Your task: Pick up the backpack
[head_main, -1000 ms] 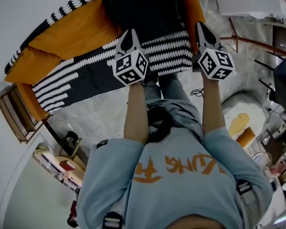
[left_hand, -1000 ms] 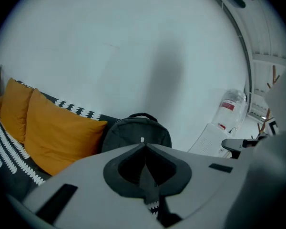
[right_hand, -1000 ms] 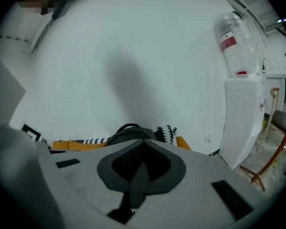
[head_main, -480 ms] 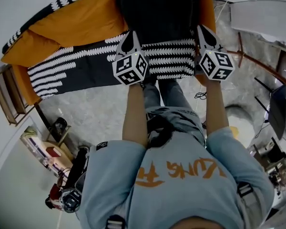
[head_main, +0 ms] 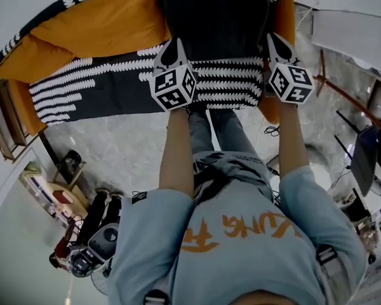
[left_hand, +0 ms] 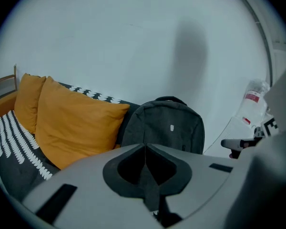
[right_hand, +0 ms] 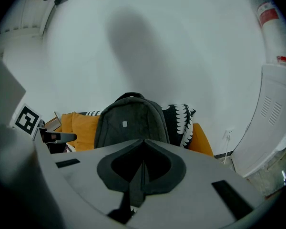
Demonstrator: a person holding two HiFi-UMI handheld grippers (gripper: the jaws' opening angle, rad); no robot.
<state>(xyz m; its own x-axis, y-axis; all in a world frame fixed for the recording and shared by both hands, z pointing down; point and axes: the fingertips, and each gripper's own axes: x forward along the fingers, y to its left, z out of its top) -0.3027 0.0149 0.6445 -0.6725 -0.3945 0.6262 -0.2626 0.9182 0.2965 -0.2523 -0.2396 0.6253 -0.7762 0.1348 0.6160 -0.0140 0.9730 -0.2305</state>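
Observation:
A dark grey backpack [head_main: 216, 11] stands upright on the sofa, leaning against the white wall. It also fills the middle of the left gripper view [left_hand: 167, 128] and the right gripper view [right_hand: 128, 120]. My left gripper [head_main: 171, 44] hangs in front of the backpack's lower left corner, jaws shut and empty. My right gripper [head_main: 275, 39] hangs by its lower right corner, also shut with nothing between the jaws. Neither touches the backpack. In each gripper view the closed tips [left_hand: 145, 147] [right_hand: 144, 141] point at the backpack's lower part.
Orange cushions [left_hand: 76, 123] lie left of the backpack, and a black-and-white cushion [right_hand: 181, 116] leans to its right. A black-and-white throw [head_main: 114, 88] covers the seat. A white appliance [right_hand: 271, 118] stands right of the sofa. A wooden side table [head_main: 3, 126] and floor clutter [head_main: 89, 246] lie left.
Both grippers have sunk and come nearer the sofa. The backpack now sits larger between them, and the two tips flank its lower corners. Both jaws stayed shut.

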